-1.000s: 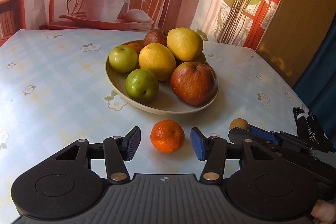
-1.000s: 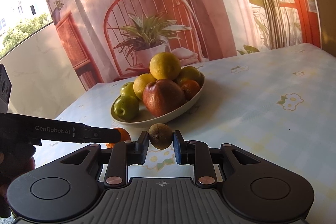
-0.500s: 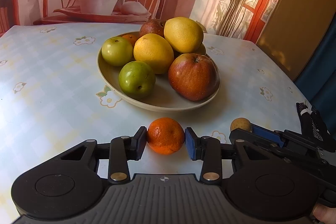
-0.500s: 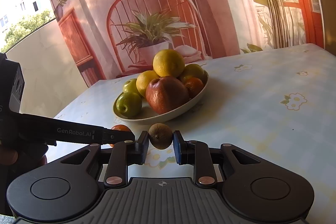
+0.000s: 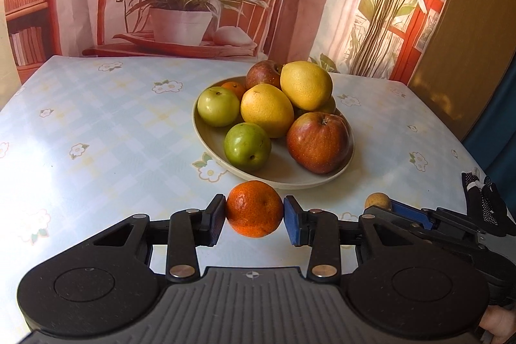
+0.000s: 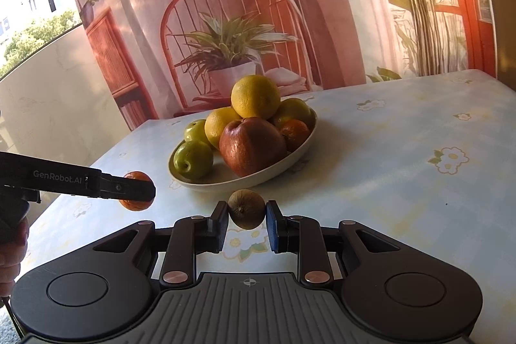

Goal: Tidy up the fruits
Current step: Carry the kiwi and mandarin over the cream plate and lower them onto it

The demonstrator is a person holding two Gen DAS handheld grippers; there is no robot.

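My left gripper (image 5: pixel 254 215) is shut on an orange mandarin (image 5: pixel 254 208) and holds it just above the table, in front of the beige fruit bowl (image 5: pixel 206 137). My right gripper (image 6: pixel 246 216) is shut on a small brown kiwi (image 6: pixel 246 208), also lifted, near the bowl's (image 6: pixel 300 150) front rim. The bowl holds green apples (image 5: pixel 247 146), yellow citrus (image 5: pixel 267 109), red apples (image 5: pixel 317 141) and a mandarin at the back. In the right wrist view the left gripper with the mandarin (image 6: pixel 135 191) shows at the left; in the left wrist view the kiwi (image 5: pixel 377 201) shows at the right.
The table has a pale blue checked cloth with flower prints (image 5: pixel 96 124). A printed backdrop with a chair and a potted plant (image 5: pixel 183 8) hangs behind the far edge. A yellow-brown panel (image 5: pixel 467 54) stands at the right.
My left gripper closed on the mandarin and lifted it off the table. My right gripper kept the kiwi and rose slightly toward the bowl.
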